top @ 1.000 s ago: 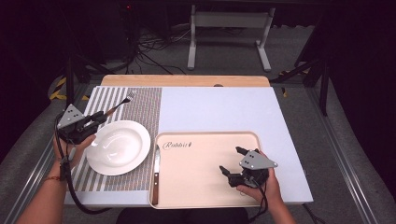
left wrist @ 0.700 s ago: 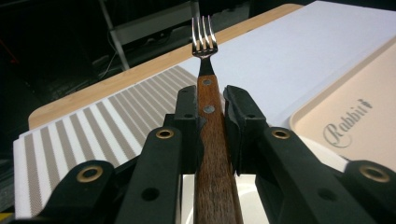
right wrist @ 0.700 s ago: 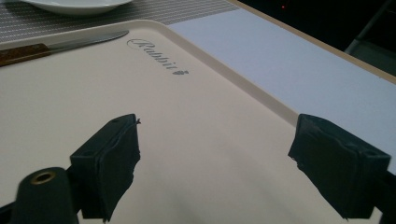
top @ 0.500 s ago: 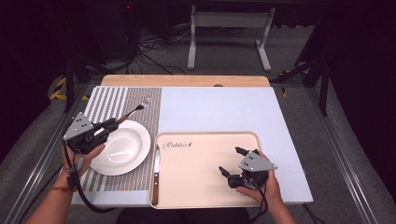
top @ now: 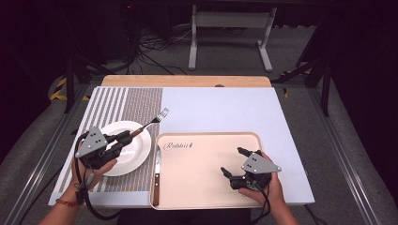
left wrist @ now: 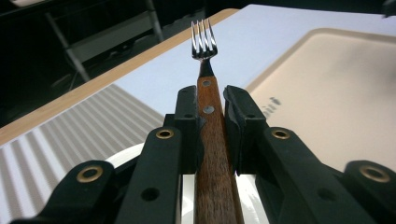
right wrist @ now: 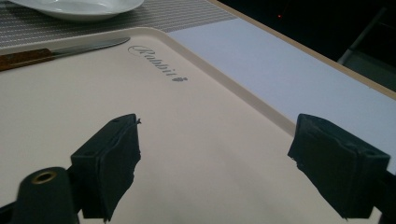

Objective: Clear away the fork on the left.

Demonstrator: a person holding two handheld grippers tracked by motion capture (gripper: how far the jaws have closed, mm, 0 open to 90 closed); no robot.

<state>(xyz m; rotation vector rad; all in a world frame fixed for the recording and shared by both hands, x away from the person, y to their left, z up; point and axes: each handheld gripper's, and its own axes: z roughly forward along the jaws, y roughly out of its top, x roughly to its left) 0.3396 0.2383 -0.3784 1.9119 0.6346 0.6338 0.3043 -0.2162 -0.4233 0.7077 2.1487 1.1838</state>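
Observation:
My left gripper [top: 123, 139] is shut on the wooden handle of a fork [top: 151, 123], held above the white plate [top: 136, 154] with the tines pointing toward the table's middle. In the left gripper view the fork [left wrist: 205, 70] runs straight out between the two pads [left wrist: 189, 121], which press its brown handle. My right gripper [top: 234, 161] rests over the right part of the beige tray [top: 206, 140] with its jaws wide apart and nothing between them; the right gripper view shows its pads [right wrist: 116, 149] above the bare tray [right wrist: 196, 130]. A wooden-handled knife [top: 156, 176] lies along the tray's left side.
The plate sits on a striped placemat [top: 117, 103] at the table's left. A pale blue sheet [top: 225, 108] covers the rest of the tabletop. A wooden strip [top: 187, 80] edges the far side, and a metal stand [top: 225, 28] is on the floor beyond.
My left gripper has carried the fork rightward and toward the near side, from the placemat's far left to above the plate. The right gripper has stayed in place.

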